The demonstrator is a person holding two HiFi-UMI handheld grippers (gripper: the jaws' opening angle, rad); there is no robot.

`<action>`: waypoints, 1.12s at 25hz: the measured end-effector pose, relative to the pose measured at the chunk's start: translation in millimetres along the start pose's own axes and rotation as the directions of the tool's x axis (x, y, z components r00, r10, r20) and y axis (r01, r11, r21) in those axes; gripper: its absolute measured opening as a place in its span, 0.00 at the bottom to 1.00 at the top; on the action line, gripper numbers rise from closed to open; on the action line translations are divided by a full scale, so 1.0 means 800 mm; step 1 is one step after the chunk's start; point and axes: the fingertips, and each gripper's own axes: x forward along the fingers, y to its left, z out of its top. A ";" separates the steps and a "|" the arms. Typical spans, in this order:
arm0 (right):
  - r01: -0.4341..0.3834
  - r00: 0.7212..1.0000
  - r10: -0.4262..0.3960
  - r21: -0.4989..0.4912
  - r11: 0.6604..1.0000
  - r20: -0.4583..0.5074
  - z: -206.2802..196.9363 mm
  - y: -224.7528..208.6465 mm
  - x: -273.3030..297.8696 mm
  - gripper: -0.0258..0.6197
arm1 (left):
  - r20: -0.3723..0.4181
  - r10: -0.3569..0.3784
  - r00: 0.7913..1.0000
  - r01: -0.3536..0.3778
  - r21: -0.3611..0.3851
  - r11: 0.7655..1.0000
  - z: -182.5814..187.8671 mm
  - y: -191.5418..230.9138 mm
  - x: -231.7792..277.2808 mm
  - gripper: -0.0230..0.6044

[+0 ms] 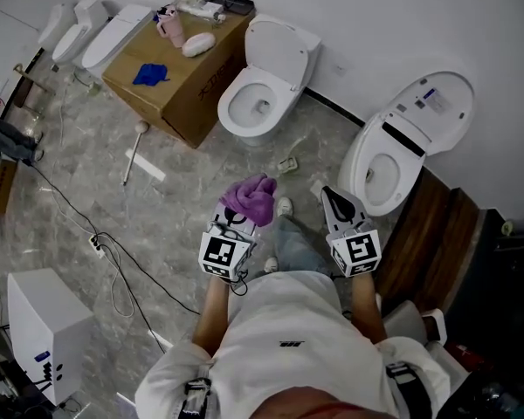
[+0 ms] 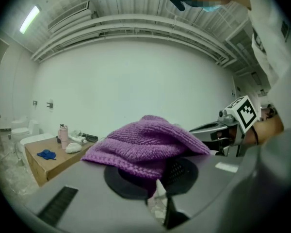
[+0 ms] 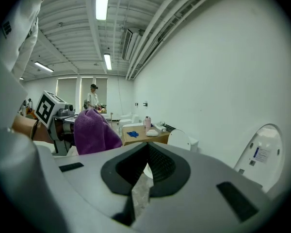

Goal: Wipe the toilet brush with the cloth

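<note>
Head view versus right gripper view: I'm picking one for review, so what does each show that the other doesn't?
Only the head view: a long-handled tool lying on the floor, likely the toilet brush, and a white cabinet. Only the right gripper view: the right gripper close up, its jaws shut on nothing, ceiling lights, a distant person. Both: the purple cloth held by the left gripper, and the cardboard box.

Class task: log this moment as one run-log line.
left gripper: shut on purple knitted cloth | right gripper: shut, empty | white-handled toilet brush: on floor beside brown cardboard box, untouched
</note>
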 end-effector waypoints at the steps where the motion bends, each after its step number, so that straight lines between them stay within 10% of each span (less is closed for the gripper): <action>1: -0.003 1.000 0.003 0.005 1.000 -0.010 -0.003 -0.012 0.012 0.03 | -0.001 0.000 1.000 0.000 -0.003 1.000 -0.004 0.008 0.017 0.11; 28: 0.040 0.959 0.018 0.197 0.980 -0.283 -0.234 -0.221 0.289 0.04 | -0.318 -0.122 0.940 0.076 -0.151 0.986 -0.220 0.144 0.347 0.11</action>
